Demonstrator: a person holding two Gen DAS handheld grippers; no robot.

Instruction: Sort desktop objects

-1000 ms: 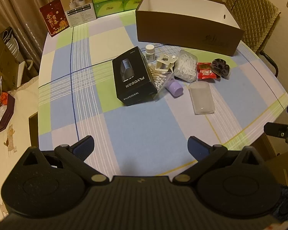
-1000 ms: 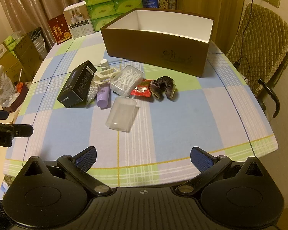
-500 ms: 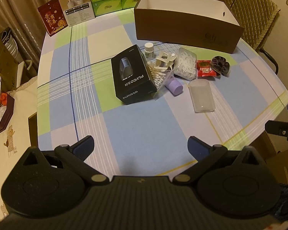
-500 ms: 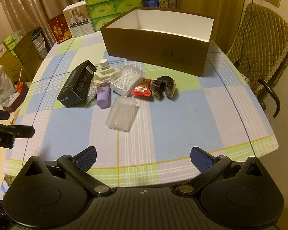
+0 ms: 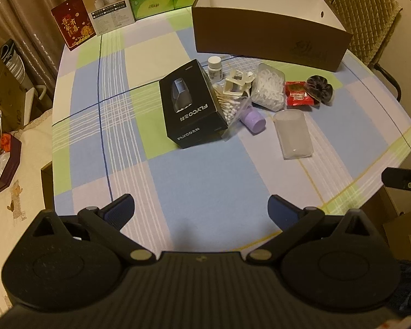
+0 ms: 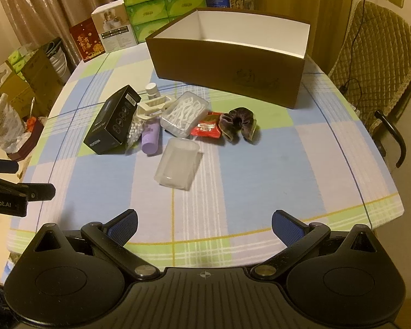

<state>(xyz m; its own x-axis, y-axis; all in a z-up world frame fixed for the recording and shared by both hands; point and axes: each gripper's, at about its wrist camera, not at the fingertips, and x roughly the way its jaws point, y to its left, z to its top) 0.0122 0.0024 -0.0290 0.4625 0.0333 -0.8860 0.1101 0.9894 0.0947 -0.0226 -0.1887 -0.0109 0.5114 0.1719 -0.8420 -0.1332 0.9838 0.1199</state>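
Both your grippers, left (image 5: pixel 200 205) and right (image 6: pixel 204 222), hang spread and empty. You face one brown box (image 6: pixel 227 63), one black carton (image 5: pixel 190 107), one clear cup (image 6: pixel 178 166), one purple bottle (image 6: pixel 150 137).

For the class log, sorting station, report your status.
Left gripper open, empty. Right gripper open, empty. Clutter unsorted in front of the brown box; nothing seen inside. Clear cup nearest, path unblocked.
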